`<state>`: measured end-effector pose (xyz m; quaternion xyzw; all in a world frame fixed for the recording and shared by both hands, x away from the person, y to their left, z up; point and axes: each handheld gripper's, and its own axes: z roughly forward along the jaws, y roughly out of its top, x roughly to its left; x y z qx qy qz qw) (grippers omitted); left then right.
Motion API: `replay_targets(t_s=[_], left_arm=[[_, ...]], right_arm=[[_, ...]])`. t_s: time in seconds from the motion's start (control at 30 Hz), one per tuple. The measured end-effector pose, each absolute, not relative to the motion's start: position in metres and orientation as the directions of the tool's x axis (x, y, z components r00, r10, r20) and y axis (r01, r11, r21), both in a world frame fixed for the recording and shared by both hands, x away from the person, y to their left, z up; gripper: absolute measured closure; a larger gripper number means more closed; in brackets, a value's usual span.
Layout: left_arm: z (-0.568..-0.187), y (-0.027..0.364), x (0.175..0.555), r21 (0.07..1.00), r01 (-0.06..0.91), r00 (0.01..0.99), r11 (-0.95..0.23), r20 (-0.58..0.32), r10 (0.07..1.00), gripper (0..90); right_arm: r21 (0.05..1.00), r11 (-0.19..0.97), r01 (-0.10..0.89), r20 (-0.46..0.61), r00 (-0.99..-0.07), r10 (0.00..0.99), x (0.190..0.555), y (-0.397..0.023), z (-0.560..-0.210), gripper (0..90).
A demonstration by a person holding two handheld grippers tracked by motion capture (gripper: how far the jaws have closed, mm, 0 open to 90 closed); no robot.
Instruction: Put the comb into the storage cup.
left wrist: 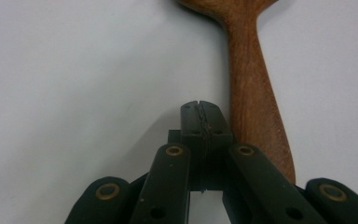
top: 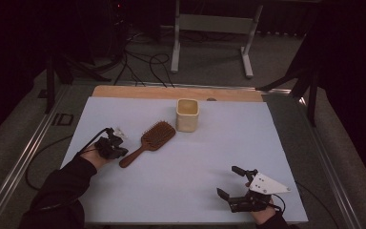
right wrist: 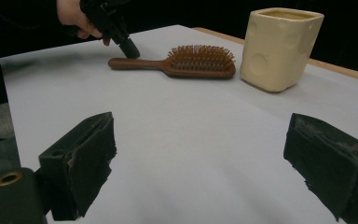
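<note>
A wooden hairbrush (top: 156, 137) lies bristles up on the white sheet, its handle (left wrist: 254, 93) pointing toward the near left. My left gripper (top: 119, 150) is shut and empty, with its tips (left wrist: 200, 116) down by the sheet right beside the handle. The right gripper view shows that gripper (right wrist: 123, 39) just behind the handle of the brush (right wrist: 186, 63). A cream square cup (top: 187, 114) stands upright beyond the brush head, also the cup (right wrist: 279, 46) at the far right. My right gripper (top: 229, 181) rests wide open near the front right edge, its jaws (right wrist: 209, 158) with nothing between them.
The white sheet (top: 195, 162) covers the table, with a wooden strip (top: 138, 91) along the far edge. Metal rails (top: 33, 138) run down both sides. Cables (top: 143, 64) and a stand's legs (top: 245, 52) lie on the floor behind the table.
</note>
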<state>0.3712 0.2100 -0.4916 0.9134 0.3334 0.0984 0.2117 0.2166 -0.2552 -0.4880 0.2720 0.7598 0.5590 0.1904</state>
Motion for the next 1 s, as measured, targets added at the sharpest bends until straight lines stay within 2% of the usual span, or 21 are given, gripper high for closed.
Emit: replay_targets(t_s=[0.27,0.57,0.67,0.8,1.0], left_arm=[[-0.481,0.21,0.371,0.455,0.606,0.726,-0.652,0.019,0.688,89.7],[-0.468,0.204,0.372,0.417,0.645,0.713,-0.64,-0.027,0.701,78.0],[-0.467,0.2,0.372,0.403,0.647,0.717,-0.648,-0.032,0.696,69.8],[-0.466,0.197,0.374,0.375,0.659,0.715,-0.653,-0.04,0.698,65.0],[-0.462,0.191,0.375,0.344,0.665,0.717,-0.663,-0.045,0.696,49.3]], right_arm=[[0.953,0.23,0.197,0.011,-0.78,0.626,0.217,-0.255,-0.488,8.6],[0.953,0.224,0.203,0.019,-0.78,0.625,0.217,-0.255,-0.489,8.6],[0.953,0.223,0.204,0.021,-0.78,0.625,0.217,-0.255,-0.488,8.6],[0.953,0.223,0.203,0.02,-0.78,0.625,0.217,-0.255,-0.488,8.7],[0.954,0.221,0.204,0.022,-0.779,0.626,0.218,-0.255,-0.489,8.6]])
